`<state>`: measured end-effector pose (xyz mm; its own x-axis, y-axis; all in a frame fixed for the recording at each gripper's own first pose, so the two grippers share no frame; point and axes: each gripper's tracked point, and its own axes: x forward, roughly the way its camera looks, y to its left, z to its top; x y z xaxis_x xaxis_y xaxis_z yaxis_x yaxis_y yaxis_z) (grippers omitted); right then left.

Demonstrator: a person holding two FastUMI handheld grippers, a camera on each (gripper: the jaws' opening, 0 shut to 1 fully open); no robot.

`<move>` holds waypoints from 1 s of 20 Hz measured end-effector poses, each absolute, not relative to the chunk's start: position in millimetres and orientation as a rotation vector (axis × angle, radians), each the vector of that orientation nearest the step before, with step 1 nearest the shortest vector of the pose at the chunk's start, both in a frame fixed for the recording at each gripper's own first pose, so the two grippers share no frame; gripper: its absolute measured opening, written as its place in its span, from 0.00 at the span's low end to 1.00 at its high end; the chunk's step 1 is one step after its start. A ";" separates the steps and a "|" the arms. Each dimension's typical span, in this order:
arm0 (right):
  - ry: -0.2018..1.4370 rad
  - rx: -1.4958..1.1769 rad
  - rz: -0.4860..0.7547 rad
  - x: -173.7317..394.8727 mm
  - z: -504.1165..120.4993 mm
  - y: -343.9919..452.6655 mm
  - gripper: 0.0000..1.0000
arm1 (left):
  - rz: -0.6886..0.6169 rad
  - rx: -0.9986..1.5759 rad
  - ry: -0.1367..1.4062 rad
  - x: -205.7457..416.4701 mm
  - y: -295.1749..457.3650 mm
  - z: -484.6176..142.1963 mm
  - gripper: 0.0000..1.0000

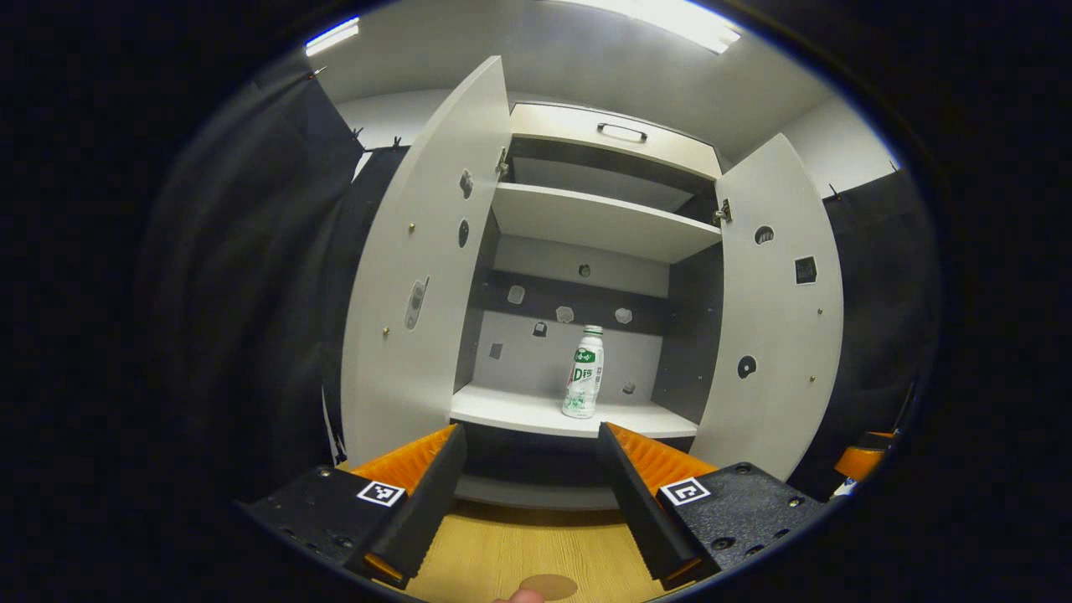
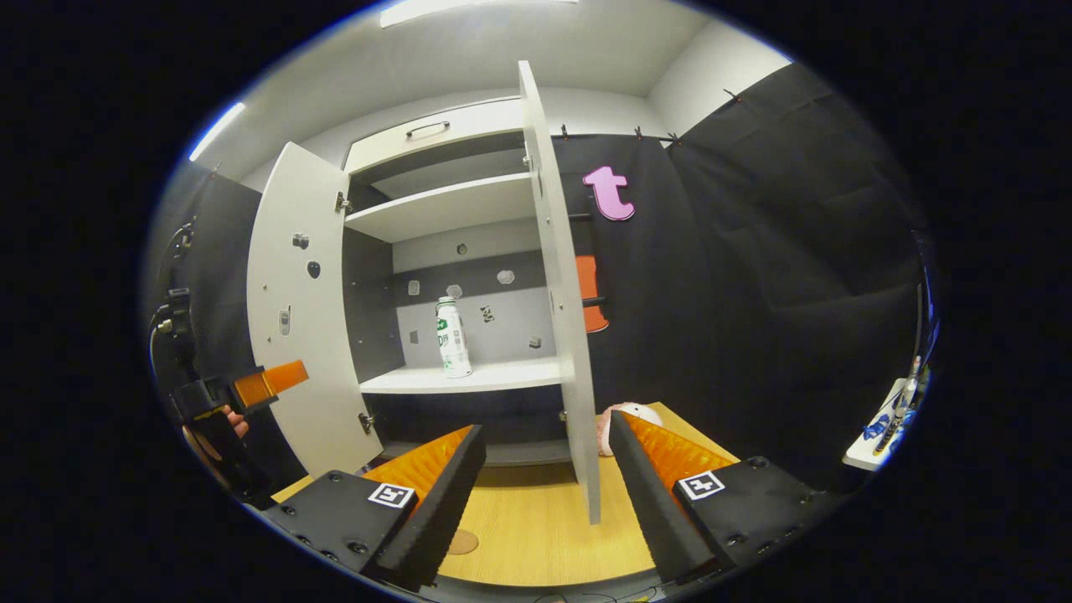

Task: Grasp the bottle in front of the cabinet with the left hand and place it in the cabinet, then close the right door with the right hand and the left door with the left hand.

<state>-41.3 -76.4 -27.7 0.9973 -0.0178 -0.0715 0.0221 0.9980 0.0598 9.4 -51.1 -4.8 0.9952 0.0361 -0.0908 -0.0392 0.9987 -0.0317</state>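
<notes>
Nearest, the left gripper hangs open and empty over the wooden table; the bottle stands upright on the cabinet's lower shelf; the right gripper, open, empty, faces the right door's edge; I'd push its outer face, swinging steadily, fingers clear of the hinge side

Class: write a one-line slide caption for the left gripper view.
Bottle upright on the cabinet's lower shelf, both doors open, open hand-held gripper in front.

left hand-held gripper: fingers spread, empty | right hand-held gripper: fingers spread, empty
</notes>
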 end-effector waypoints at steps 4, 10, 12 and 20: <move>0.083 0.069 0.016 -30.2 -34.5 -62.0 0.98 | 0.038 0.011 0.110 -23.5 -44.5 -26.8 0.96; 0.103 0.065 0.005 -22.7 -44.8 -55.7 0.98 | 0.056 -0.011 0.199 -58.8 -45.6 -59.0 0.96; 0.100 0.075 0.000 -24.7 -43.7 -55.0 1.00 | 0.046 -0.027 0.203 -62.6 -49.4 -61.8 0.96; -0.053 0.041 -0.137 -0.3 51.2 -140.3 0.98 | -0.017 -0.045 0.187 -48.8 -65.2 -65.8 0.96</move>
<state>-0.3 -140.3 51.2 0.9893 -0.1375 0.0497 0.1353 0.9898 0.0445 -48.8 -65.2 -65.8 0.9825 -0.0211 -0.1852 0.0128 0.9989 -0.0458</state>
